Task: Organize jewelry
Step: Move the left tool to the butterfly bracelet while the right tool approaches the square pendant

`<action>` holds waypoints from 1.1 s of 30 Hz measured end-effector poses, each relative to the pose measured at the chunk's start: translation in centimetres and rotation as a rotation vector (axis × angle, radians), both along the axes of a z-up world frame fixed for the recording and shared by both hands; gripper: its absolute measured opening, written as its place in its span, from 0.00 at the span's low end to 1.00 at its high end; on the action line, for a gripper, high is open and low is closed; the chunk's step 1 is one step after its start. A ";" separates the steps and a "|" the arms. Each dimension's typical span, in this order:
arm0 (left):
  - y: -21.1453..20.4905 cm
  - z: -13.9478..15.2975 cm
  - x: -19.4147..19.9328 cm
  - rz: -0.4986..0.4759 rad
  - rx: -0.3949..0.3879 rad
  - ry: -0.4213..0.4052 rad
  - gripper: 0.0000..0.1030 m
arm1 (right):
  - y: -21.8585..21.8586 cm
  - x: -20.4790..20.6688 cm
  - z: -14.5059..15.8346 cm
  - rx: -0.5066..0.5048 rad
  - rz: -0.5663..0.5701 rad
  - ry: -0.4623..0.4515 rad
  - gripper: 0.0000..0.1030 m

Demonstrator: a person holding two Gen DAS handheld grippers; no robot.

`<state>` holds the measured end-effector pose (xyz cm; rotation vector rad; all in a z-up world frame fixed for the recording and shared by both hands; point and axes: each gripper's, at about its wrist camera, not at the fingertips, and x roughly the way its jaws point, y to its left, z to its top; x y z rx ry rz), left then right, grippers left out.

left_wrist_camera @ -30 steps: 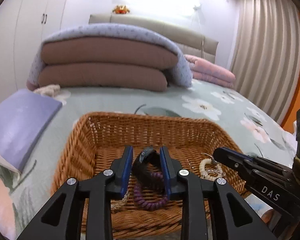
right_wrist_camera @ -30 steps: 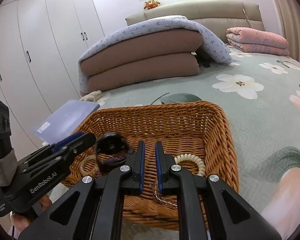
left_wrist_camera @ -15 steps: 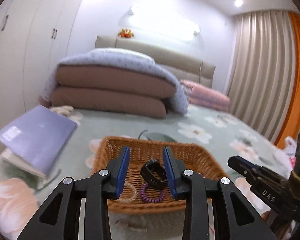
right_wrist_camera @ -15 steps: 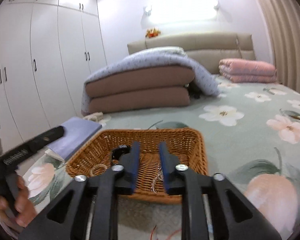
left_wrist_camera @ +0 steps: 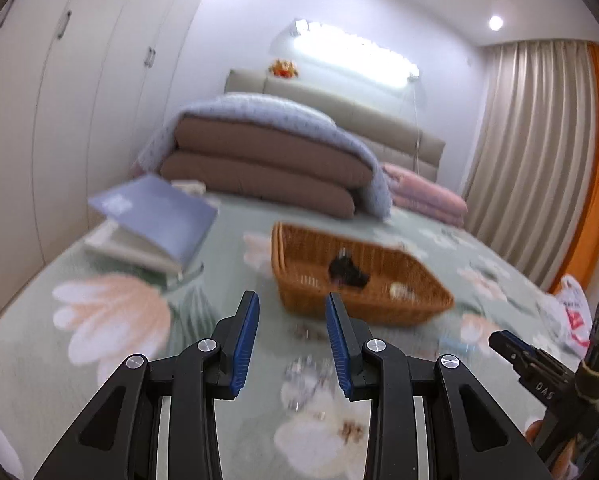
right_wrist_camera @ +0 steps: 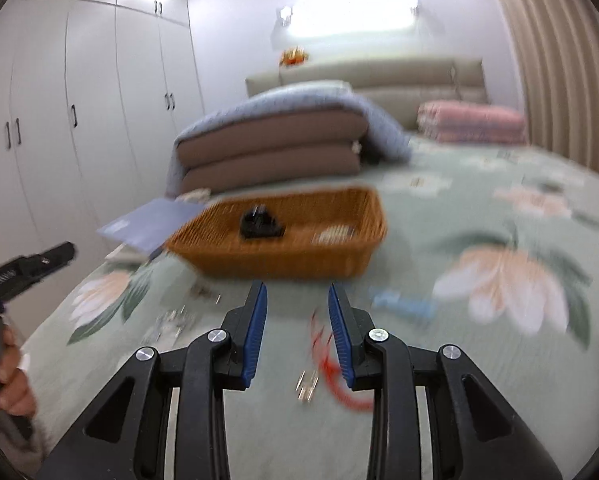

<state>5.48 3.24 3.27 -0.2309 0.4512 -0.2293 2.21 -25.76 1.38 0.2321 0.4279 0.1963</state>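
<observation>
Your claws (left_wrist_camera: 291, 318) (right_wrist_camera: 297, 308) gape wide, empty, over the flowered bedspread (right_wrist_camera: 479, 216); the basket (right_wrist_camera: 283, 248), earlier beneath them, now sits ahead.

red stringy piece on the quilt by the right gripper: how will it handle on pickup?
The red cord-like piece is blurred; it looks thin and curved, so probably floppy and light. Lying flat on the soft quilt, it may be hard to pinch. The right gripper is open above it.

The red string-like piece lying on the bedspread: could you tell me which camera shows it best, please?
The right wrist view: the red piece lies on the bedspread just ahead of the open right claw, blurred by motion. The left wrist view shows only pale trinkets, nothing red.
</observation>
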 end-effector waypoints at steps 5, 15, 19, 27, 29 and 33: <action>-0.1 -4.1 2.0 -0.058 -0.046 0.137 0.34 | 0.5 -1.2 -1.6 0.025 0.051 0.059 0.34; -1.9 -6.5 4.3 -0.080 -0.014 0.230 0.42 | 3.2 -0.8 -2.4 -0.058 0.103 0.114 0.34; -3.0 -7.1 5.8 -0.098 0.000 0.283 0.47 | 5.6 -0.1 -2.9 -0.108 0.149 0.173 0.34; -3.1 -8.8 7.7 -0.122 -0.040 0.370 0.46 | 7.6 2.4 -4.3 -0.064 0.236 0.309 0.34; -3.1 -8.8 7.9 -0.124 -0.044 0.372 0.46 | 8.0 2.8 -4.5 -0.056 0.251 0.327 0.34; -4.0 -8.7 8.1 -0.134 0.002 0.369 0.47 | 9.5 3.6 -4.9 -0.102 0.257 0.364 0.34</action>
